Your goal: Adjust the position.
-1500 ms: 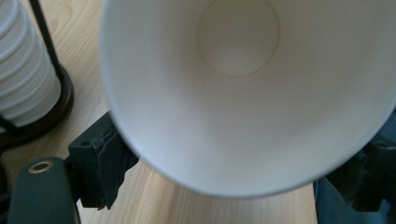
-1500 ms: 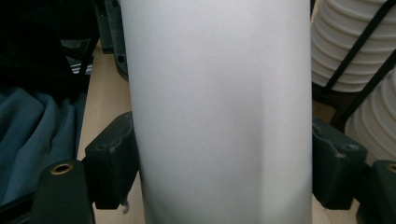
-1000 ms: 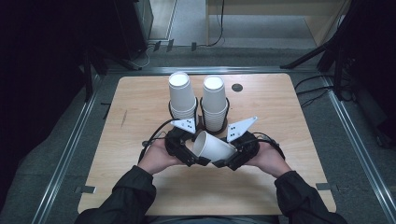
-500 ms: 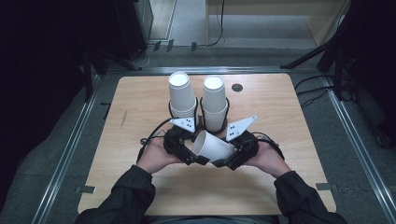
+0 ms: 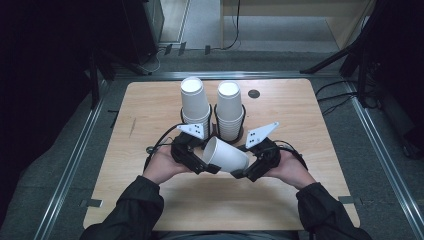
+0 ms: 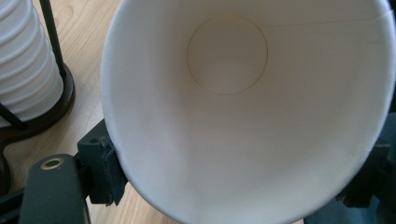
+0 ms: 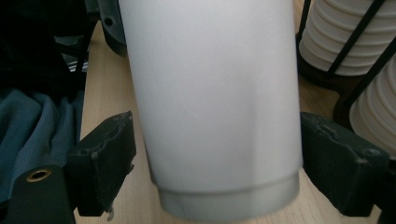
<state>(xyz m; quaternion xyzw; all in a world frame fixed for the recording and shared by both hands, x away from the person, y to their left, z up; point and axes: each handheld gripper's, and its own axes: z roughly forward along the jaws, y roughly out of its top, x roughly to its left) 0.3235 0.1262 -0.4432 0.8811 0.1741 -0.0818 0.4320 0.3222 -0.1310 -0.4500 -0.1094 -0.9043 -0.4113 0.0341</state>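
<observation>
Surroundings: dark grey carpeted floor (image 5: 380, 150) is seen around a pale wooden table with rounded corners (image 5: 150, 110), its grain running in light streaks; metal rails (image 5: 70, 165) run along both sides.

Table details: a small round black disc (image 5: 254, 93) is set into the far part of the top.

Cup stacks: two tall stacks of white ribbed-looking paper cups, the left stack (image 5: 194, 106) and the right stack (image 5: 230, 110), are stood upside down side by side in black wire holders with round dark bases (image 6: 44, 100).

Held cup: a single smooth white tapered paper cup (image 5: 226, 154) is held on its side between the two tools, just in front of the stacks and above the table (its open mouth is turned toward the left tool, its base toward the right one).

Left gripper (image 5: 207, 165): its black jaws are closed against the cup's rim, one rough black pad (image 6: 109, 170) pressed to the wall on each side; the round bottom seam is seen deep inside the cup.

Right gripper (image 5: 239, 172): its chipped black pads (image 7: 105, 158) are set at either side of the cup's narrow base end, seemingly touching the wall; the recessed base ring is seen at the bottom.

Hands: the left hand (image 5: 162, 165) and the right hand (image 5: 287, 167) are wrapped around the tool bodies, dark sleeves (image 5: 135, 210) behind them.

Plates: a grey three-cornered plate (image 5: 192, 130) is carried on each tool.
</observation>
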